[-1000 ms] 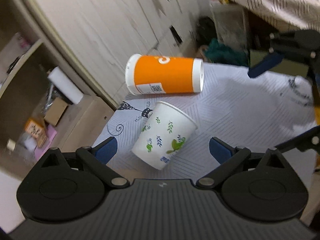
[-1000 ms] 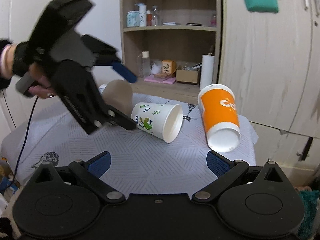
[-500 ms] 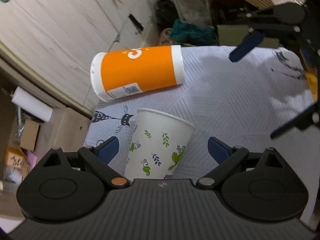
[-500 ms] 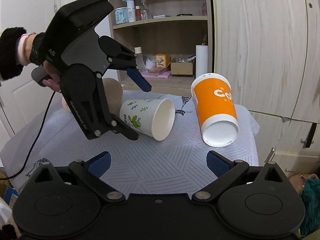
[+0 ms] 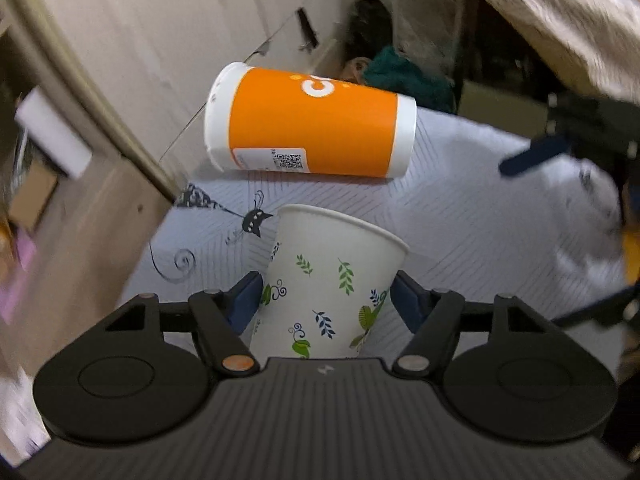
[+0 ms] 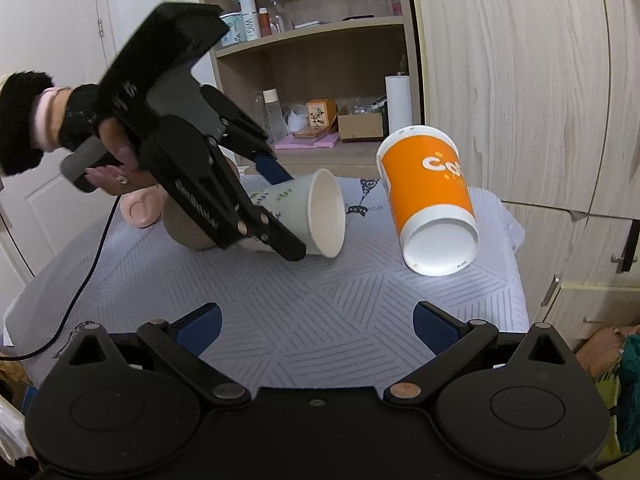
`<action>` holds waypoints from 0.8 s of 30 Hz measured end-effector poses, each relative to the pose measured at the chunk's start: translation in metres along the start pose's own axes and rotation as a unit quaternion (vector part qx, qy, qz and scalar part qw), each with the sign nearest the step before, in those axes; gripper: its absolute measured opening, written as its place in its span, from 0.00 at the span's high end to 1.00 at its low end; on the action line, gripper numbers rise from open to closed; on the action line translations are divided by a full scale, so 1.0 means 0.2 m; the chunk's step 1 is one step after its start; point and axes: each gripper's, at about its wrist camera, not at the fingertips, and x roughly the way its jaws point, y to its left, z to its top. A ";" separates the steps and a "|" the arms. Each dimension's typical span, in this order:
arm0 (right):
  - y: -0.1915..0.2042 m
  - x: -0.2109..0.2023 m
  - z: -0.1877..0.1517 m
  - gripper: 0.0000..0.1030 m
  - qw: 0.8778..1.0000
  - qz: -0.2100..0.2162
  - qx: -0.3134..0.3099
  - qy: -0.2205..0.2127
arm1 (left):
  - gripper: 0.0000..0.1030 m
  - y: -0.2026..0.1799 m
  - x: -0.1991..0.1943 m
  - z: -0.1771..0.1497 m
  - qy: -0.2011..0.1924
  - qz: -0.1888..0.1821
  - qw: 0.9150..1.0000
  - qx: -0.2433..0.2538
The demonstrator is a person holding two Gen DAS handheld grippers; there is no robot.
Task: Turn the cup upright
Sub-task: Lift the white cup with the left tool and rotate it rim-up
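The left gripper point(image 5: 326, 304) has its jaws clenched on the leaf-print cup point(image 5: 328, 280), which lies on its side on the desk point(image 6: 320, 308), mouth toward three o'clock in the right wrist view. The right gripper point(image 6: 316, 326) hangs released at six o'clock. An orange cup point(image 6: 430, 196) lies tipped at two o'clock.

A leaf-print cup point(image 6: 316, 212) is lying on its side on the table point(image 6: 320, 312), mouth facing right, sitting between the left gripper's point(image 5: 326, 300) fingers. A larger cup point(image 6: 430, 200) is lying to its right. The right gripper point(image 6: 316, 326) is hovering nearer, apart from both.
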 end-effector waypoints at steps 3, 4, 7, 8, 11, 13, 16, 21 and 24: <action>0.00 -0.02 -0.02 0.00 1.000 0.007 0.005 -0.001 | 0.33 0.00 -0.04 -0.02 -0.005 0.009 0.998 -0.059; 0.00 -0.02 -0.02 0.00 1.000 0.011 0.009 -0.002 | 0.33 -0.01 -0.06 -0.03 -0.006 0.011 0.997 -0.081; 0.01 -0.06 -0.04 0.00 0.999 0.029 0.023 -0.003 | 0.33 -0.03 -0.15 -0.08 -0.012 0.015 0.989 -0.144; 0.01 -0.07 -0.05 0.00 0.999 0.038 0.028 -0.002 | 0.33 -0.05 -0.19 -0.10 -0.010 0.011 0.986 -0.169; 0.04 -0.11 -0.06 0.00 0.997 0.069 0.042 0.002 | 0.33 -0.09 -0.25 -0.18 0.015 0.005 0.970 -0.241; 0.07 -0.14 -0.07 0.00 0.995 0.092 0.048 0.006 | 0.33 -0.10 -0.27 -0.25 0.037 -0.004 0.955 -0.295; 0.10 -0.16 -0.08 0.00 0.991 0.122 0.057 0.018 | 0.33 -0.15 -0.28 -0.38 0.053 -0.013 0.929 -0.366; 0.16 -0.13 -0.11 0.00 0.988 0.129 0.077 0.047 | 0.33 -0.19 -0.26 -0.53 0.040 -0.027 0.887 -0.460; 0.15 -0.11 -0.13 0.00 0.984 0.133 0.102 0.062 | 0.33 -0.18 -0.21 -0.59 0.035 -0.037 0.870 -0.490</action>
